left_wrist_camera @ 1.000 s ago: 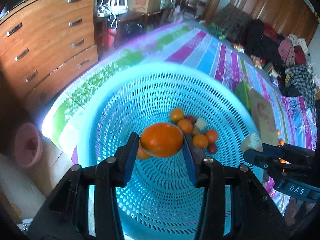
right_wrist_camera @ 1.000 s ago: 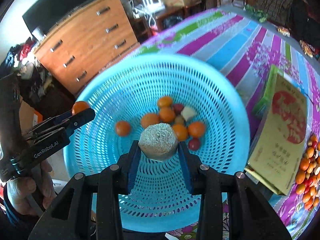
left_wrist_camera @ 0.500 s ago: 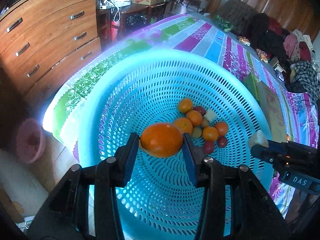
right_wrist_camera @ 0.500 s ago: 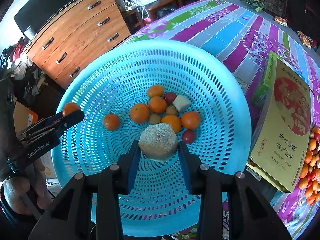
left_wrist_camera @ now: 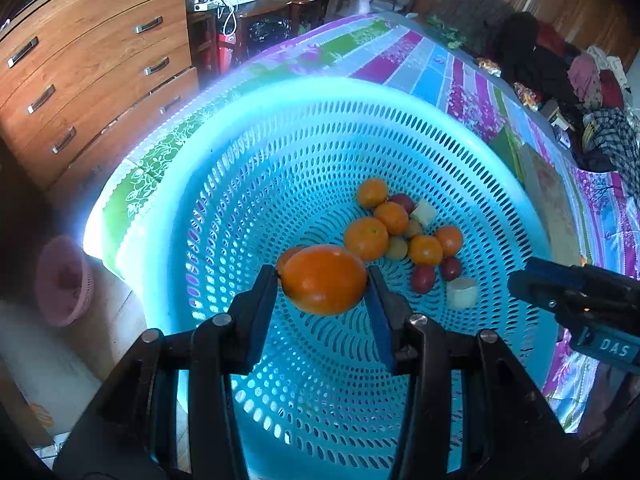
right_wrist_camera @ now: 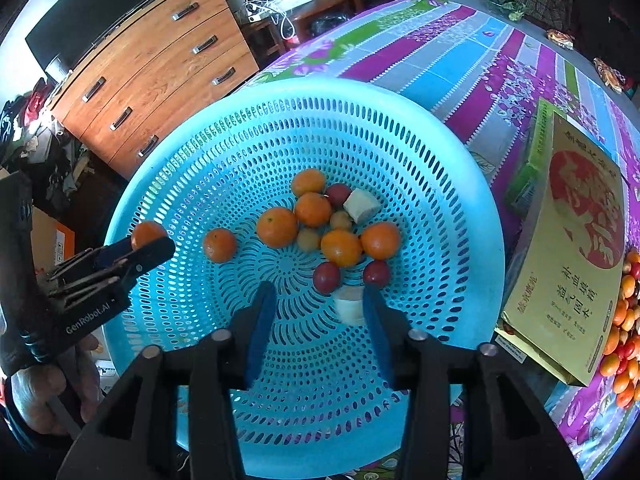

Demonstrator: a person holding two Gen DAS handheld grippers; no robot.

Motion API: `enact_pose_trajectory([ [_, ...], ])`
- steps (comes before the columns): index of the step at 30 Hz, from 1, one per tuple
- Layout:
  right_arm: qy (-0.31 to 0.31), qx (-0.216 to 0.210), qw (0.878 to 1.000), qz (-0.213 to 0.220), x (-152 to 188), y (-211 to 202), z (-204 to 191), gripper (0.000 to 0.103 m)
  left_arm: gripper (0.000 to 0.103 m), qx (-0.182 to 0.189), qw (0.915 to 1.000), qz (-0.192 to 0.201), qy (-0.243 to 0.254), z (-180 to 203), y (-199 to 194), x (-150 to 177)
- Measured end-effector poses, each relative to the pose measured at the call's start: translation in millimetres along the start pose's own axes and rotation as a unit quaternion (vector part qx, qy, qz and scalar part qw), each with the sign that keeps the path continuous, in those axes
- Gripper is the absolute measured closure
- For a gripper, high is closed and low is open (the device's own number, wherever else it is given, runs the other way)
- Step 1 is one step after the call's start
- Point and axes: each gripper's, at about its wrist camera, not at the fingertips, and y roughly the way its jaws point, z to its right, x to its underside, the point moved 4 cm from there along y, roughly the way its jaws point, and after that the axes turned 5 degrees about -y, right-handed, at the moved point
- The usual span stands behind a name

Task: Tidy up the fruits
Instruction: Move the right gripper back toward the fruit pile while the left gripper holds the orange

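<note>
Left gripper (left_wrist_camera: 323, 280) jaws clamp an orange (left_wrist_camera: 325, 280) above the blue basket (left_wrist_camera: 256, 120). Right gripper (right_wrist_camera: 318, 312) jaws just opened (pale chunk (right_wrist_camera: 349, 307) lying loose in basket).

The near floor of the round turquoise perforated plastic basket (right_wrist_camera: 460, 184) lies bare; a cluster of small orange and red fruits (right_wrist_camera: 320, 224) crowds its middle, and a yellow cardboard box (right_wrist_camera: 568, 264) flanks its right rim.

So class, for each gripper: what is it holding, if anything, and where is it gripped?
Left gripper: an orange, pinched at its two sides. Right gripper: nothing; its jaws have just been opening, releasing the pale chunk.
</note>
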Motion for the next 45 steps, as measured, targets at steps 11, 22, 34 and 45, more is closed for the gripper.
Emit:
enact_pose_trajectory([
  [11, 0.014, -0.009, 0.998, 0.055, 5.5, -29.2, 8.9, 0.045, 0.039, -0.013, 0.9999, 0.008, 0.002, 4.4, -3.9, 4.4],
  [22, -0.023, 0.149, 0.944, 0.294, 89.2, -175.4, 32.6, 0.007, 0.026, 0.115, 0.9739, 0.181, 0.073, 99.9, -106.5, 3.9],
  [34, 0.156, 0.215, 0.940, 0.216, 277.4, -199.4, 161.3, 0.007, 0.026, 0.314, 0.9037, 0.115, 0.267, 315.3, -126.3, 81.3],
  [45, 0.249, 0.201, 0.930, 0.181, 358.3, -186.2, 250.6, 0.010, 0.066, 0.269, 0.9133, -0.098, 0.290, 418.1, 84.6, 150.2],
])
